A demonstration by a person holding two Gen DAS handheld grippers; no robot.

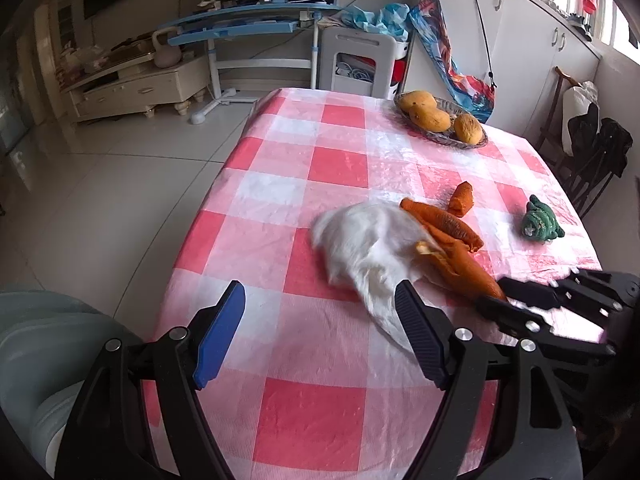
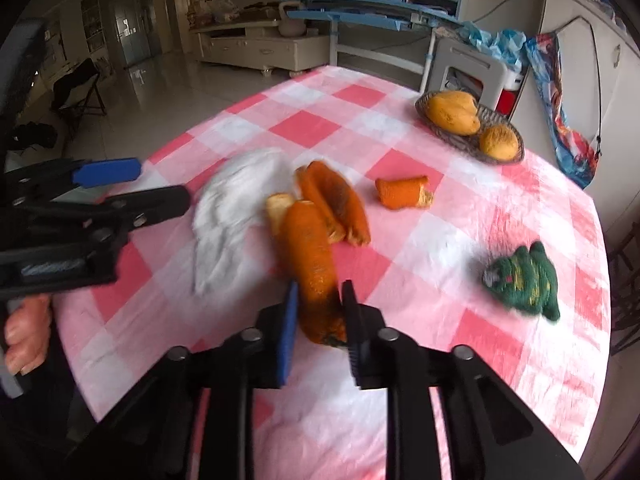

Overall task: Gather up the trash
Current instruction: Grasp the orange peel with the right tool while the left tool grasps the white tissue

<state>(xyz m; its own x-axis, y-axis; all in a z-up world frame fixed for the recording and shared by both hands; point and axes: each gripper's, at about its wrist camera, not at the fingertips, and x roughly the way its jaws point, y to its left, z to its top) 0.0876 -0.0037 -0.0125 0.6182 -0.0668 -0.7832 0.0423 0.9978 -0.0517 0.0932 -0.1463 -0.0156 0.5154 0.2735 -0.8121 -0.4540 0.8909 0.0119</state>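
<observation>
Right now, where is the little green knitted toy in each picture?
Left wrist view: the green knitted toy lies at the right, on the checked tablecloth, beyond the orange peels.
Right wrist view: the toy lies at the right, nearer the camera.
Shared landmark: the basket of mangoes at the table's far side.

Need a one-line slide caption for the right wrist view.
Right gripper shut on a long orange peel beside the white bag; left gripper open.
</observation>
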